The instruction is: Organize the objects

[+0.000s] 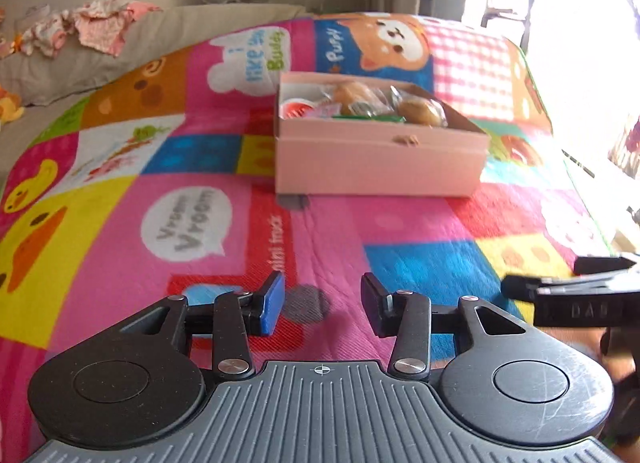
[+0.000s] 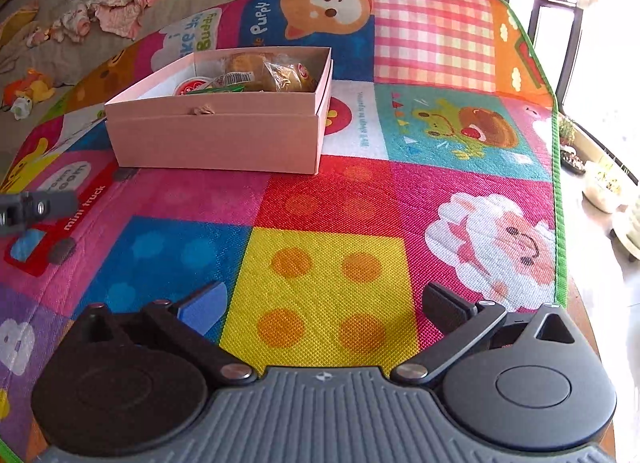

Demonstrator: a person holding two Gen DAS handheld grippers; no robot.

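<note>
- Left hand-held gripper (image 1: 322,305): jaws partly apart with a moderate gap, nothing between the blue pads, hovering low over the play mat (image 1: 160,191).
- Right hand-held gripper (image 2: 324,307): jaws spread wide, holding nothing, above a yellow square with orange dots on the mat.
- The right unit shows at the right edge of the left wrist view, just beside the left one; the left unit's tip shows at the left edge of the right wrist view. Neither touches the box.
- Pink cardboard box (image 1: 380,159) sits flat on the mat, open at the top, ahead of both grippers and well apart from them. In the right wrist view it (image 2: 216,135) lies up and left of centre.
- Box seems to sit nested in a second pink shell, its edge visible along the right side in the right wrist view.
- Inside the box, bunched at one end: wrapped buns (image 2: 260,71) in clear plastic, a round red-and-white lidded cup (image 2: 192,87), something green (image 1: 372,117) that I can't identify.
- The other end of the box interior shows bare pink floor.
- Mat: colourful cartoon patchwork with a puppy, frog, sheep and duck; green trim along its right edge.
- Far left beyond the mat: crumpled pink-patterned cloth (image 1: 100,25) on a grey surface, small plush toy (image 2: 30,93).
</note>
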